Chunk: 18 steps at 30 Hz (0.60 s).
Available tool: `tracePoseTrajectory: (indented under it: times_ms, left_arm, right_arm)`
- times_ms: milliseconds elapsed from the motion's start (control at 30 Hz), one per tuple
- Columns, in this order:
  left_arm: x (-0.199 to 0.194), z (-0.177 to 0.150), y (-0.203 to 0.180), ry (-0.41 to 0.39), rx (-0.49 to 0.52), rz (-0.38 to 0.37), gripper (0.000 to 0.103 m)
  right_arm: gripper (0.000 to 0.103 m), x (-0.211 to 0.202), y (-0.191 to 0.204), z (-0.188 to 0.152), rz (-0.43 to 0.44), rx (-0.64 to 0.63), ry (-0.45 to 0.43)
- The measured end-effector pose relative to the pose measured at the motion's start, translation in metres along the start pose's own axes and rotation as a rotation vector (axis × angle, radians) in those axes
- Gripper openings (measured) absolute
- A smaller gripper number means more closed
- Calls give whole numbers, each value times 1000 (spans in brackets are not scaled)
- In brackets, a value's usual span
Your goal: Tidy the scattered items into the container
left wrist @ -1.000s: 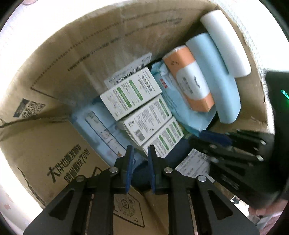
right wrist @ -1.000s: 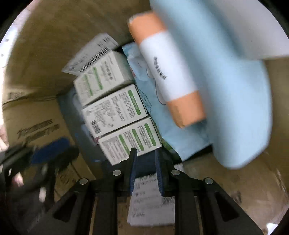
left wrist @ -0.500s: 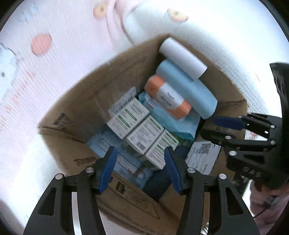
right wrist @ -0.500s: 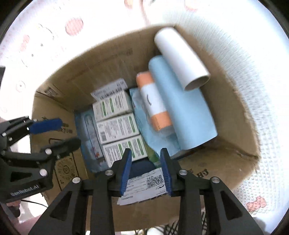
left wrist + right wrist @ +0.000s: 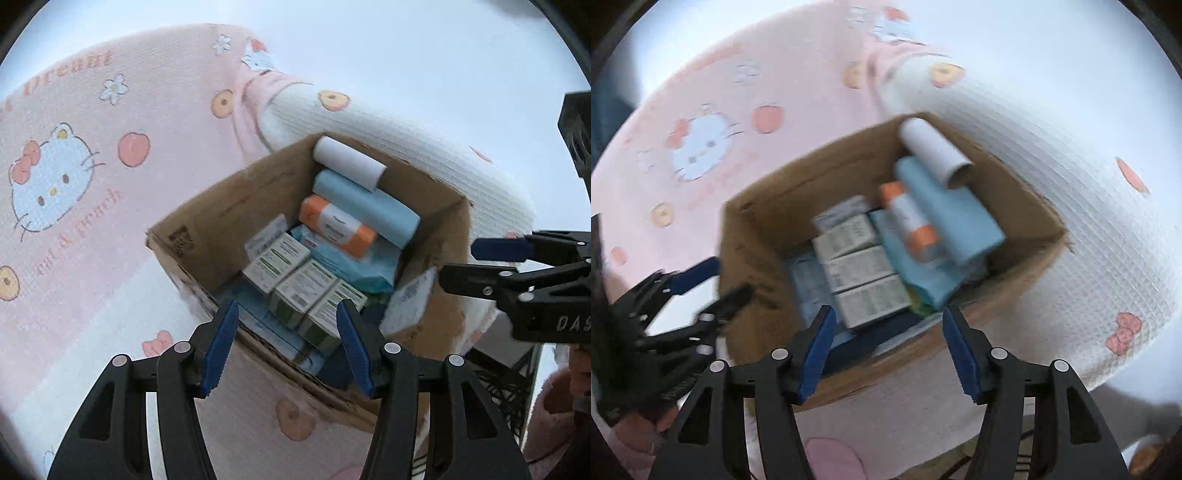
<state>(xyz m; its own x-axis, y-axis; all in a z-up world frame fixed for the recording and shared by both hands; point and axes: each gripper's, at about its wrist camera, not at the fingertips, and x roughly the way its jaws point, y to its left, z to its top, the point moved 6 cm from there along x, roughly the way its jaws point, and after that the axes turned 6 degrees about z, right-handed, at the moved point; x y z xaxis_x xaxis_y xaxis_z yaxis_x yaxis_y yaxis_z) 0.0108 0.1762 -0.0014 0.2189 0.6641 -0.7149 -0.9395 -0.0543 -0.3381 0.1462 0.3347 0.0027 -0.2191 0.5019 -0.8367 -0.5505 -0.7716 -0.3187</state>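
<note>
An open cardboard box [image 5: 207, 221] [image 5: 753, 236] stands on a pink and white blanket. Inside lie three white-and-green cartons [image 5: 303, 284] [image 5: 857, 273], an orange-and-white pack [image 5: 336, 225] [image 5: 910, 218], a light blue roll [image 5: 369, 206] [image 5: 945, 210], a white roll [image 5: 349, 162] [image 5: 932, 151] and blue packets [image 5: 351, 266]. My left gripper [image 5: 286, 343] is open and empty above the box's near edge. My right gripper [image 5: 886, 350] is open and empty above the near edge too; it also shows in the left wrist view [image 5: 476, 264].
The blanket [image 5: 92, 184] [image 5: 1052, 184] carries a cartoon cat, peaches and bows and spreads around the box. A black wire crate [image 5: 506, 391] sits below the blanket's right edge. A shipping label [image 5: 410, 299] is stuck on the box's near inner wall.
Both grippers have risen out of the box and opened wide. The box now looks smaller, with the blanket visible all round it.
</note>
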Motion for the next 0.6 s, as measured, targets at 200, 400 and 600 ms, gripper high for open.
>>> tracePoseTrajectory:
  times_ms: [200, 400, 600]
  left_arm:
    - [-8, -9, -3, 11, 6, 14, 60]
    - [-14, -11, 4, 3, -30, 21, 60]
    - [-13, -10, 1, 10, -39, 24, 60]
  right_arm:
    - [64, 12, 21, -21, -4, -57, 72]
    - [64, 12, 29, -24, -29, -115, 61]
    - [64, 6, 28, -22, -47, -147, 49]
